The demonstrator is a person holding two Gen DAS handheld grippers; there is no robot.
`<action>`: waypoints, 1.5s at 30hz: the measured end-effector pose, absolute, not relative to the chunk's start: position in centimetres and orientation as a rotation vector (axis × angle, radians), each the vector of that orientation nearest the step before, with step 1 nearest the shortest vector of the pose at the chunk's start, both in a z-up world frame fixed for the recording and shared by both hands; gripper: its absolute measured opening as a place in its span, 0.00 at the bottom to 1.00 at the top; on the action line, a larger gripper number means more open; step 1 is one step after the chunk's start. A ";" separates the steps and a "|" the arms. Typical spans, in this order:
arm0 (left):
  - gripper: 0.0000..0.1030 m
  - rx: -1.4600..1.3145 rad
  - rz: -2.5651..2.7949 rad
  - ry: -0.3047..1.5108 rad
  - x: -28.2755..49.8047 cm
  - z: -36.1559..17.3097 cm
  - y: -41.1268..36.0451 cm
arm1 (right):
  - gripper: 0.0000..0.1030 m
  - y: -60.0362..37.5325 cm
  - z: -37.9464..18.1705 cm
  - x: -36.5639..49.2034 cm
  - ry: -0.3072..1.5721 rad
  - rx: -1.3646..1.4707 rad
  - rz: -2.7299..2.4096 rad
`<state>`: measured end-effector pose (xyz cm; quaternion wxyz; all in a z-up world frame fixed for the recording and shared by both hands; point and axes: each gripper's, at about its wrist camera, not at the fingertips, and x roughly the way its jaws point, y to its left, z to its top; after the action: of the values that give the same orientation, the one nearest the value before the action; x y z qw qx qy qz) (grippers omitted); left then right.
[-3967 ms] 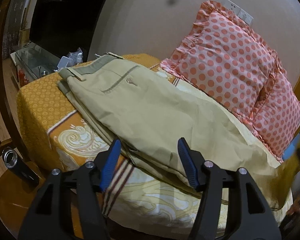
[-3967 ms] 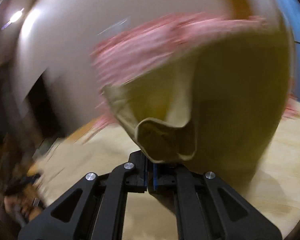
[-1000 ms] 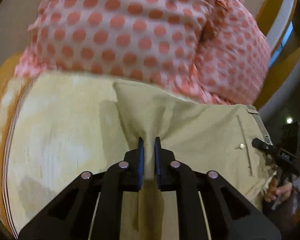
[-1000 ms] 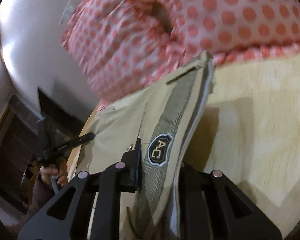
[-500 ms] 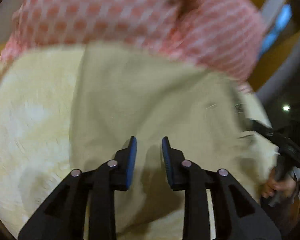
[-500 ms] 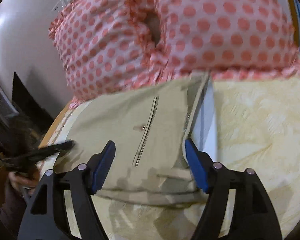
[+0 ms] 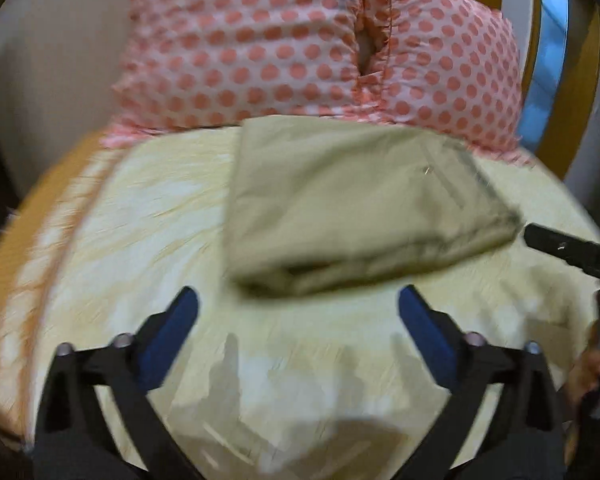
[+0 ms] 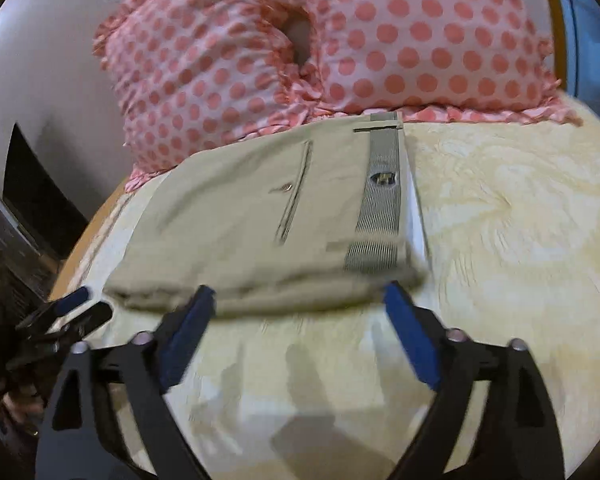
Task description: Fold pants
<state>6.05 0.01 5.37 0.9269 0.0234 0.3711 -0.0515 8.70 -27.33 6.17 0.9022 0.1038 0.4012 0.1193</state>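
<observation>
At the bottom of the left wrist view, the left gripper [image 7: 298,306] is released, its blue-padded fingers [image 7: 172,330] spread wide above the pale yellow bedspread [image 7: 132,240], holding nothing. At the bottom of the right wrist view, the right gripper [image 8: 298,308] is likewise released and empty, just short of the near fold edge. The khaki pants [image 7: 352,204] lie at frame centre as a folded stack on the bedspread, waistband [image 8: 382,204] and welt pocket [image 8: 296,192] facing up. Beyond, across the upper frame, two pink polka-dot pillows [image 7: 284,44] touch the stack's far edge.
</observation>
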 end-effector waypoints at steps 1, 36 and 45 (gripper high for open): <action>0.98 0.070 -0.078 0.754 4.9 4.9 -0.1 | 0.92 -26.6 5.6 7.6 0.830 0.177 0.227; 0.98 0.022 -0.013 0.735 2.1 0.9 0.3 | 0.99 -22.5 2.2 3.5 0.724 0.018 0.079; 0.98 0.022 -0.014 0.735 2.1 0.9 0.4 | 0.99 -22.6 2.2 3.5 0.723 0.017 0.081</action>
<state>2.13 0.45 0.94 0.9331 0.0108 0.3594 -0.0070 3.54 -22.59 2.15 0.9346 0.0082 0.3535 0.0395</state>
